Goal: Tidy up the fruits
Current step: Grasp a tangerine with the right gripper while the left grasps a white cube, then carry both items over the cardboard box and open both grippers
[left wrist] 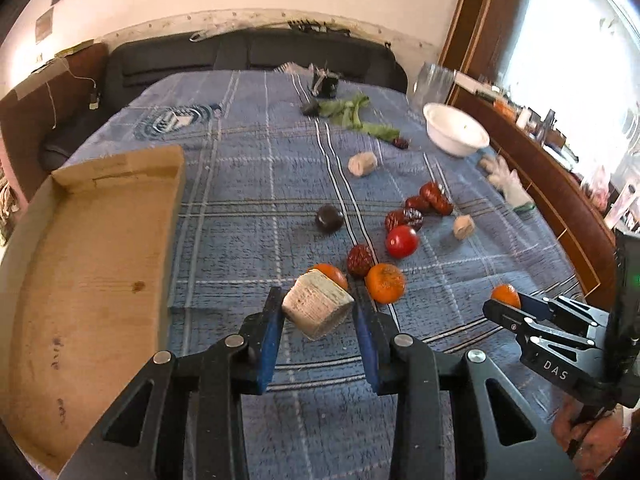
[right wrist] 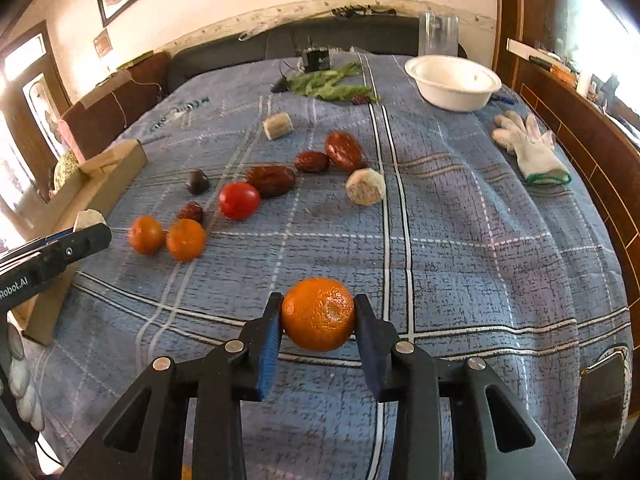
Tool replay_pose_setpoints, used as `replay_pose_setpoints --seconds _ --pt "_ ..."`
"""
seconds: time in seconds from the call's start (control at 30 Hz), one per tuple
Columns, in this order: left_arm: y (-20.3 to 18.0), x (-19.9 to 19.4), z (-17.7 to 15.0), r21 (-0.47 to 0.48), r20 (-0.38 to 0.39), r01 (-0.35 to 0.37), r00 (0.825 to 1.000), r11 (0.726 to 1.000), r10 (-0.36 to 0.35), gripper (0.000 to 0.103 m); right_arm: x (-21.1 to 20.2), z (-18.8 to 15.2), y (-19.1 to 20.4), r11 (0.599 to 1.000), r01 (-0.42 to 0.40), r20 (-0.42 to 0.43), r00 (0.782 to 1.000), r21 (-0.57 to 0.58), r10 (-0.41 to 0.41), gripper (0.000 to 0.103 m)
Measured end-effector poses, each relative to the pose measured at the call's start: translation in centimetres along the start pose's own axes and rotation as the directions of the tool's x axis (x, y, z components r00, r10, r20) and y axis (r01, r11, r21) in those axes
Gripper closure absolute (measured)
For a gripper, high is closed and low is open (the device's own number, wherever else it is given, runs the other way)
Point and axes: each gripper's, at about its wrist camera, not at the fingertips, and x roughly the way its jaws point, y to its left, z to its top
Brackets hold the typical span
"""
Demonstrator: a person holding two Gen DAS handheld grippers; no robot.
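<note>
Both tools are loaded, so the step in hand looks like carrying each piece to its place. The left gripper (left wrist: 319, 312) is clamped on a pale, ridged chunk (left wrist: 316, 309), held clear above the blue plaid cloth (left wrist: 248, 184) and just right of the cardboard tray (left wrist: 88, 264). The right gripper (right wrist: 318, 316) is closed on an orange (right wrist: 318, 314), pads pressed to its two sides, also lifted off the cloth and well right of the tray. The tray seems the likely home for the chunk: swing it left over the near wall, lower it until it touches the tray floor, and only then ease the fingers apart, since it sits tilted in the grip and could tumble. Which place the orange belongs in cannot be told; the white bowl (right wrist: 454, 82), far from the tray at the opposite back corner, is one candidate. Keep the squeeze on the orange light, as its skin is smooth and round and may roll free. The other fruit, two oranges (right wrist: 168, 237), a tomato (right wrist: 239, 200) and several dark red dates (right wrist: 312, 162), lies loose between tray and bowl; pass above it without brushing it.
</note>
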Motion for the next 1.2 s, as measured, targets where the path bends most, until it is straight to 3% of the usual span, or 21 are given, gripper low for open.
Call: replay_pose_setpoints --seconds 0.17,0.37,0.5,0.67,0.9,1.2 --pt "2.3 -2.8 -0.2 -0.047 0.050 -0.018 0.999 0.999 0.020 0.070 -2.5 0.6 2.3 0.998 -0.042 0.049 0.998 -0.043 0.044 0.065" --pt "7.0 -5.5 -1.3 -0.128 0.085 -0.088 0.991 0.988 0.100 0.070 -4.2 1.8 7.8 0.980 -0.139 0.069 0.986 -0.145 0.150 0.065" --pt "11.2 -7.1 -2.5 -0.194 0.082 -0.159 0.981 0.968 0.177 0.070 -4.0 2.4 13.2 0.945 -0.235 0.039 0.967 -0.228 0.250 0.065" --pt "15.9 -8.5 -4.0 -0.259 0.055 -0.265 0.956 0.929 0.288 0.069 -2.6 2.5 20.9 0.874 -0.367 -0.036 0.926 -0.319 0.376 0.065" --pt "20.5 -9.0 -6.0 -0.321 -0.019 -0.338 0.936 0.885 0.350 0.069 0.6 0.7 29.5 0.790 -0.401 -0.117 0.912 -0.464 0.394 0.064" --pt "21.1 -8.5 -6.8 -0.318 -0.034 -0.358 0.930 0.878 0.366 0.069 4.1 -0.8 32.0 0.784 -0.401 -0.175 0.915 -0.474 0.362 0.064"
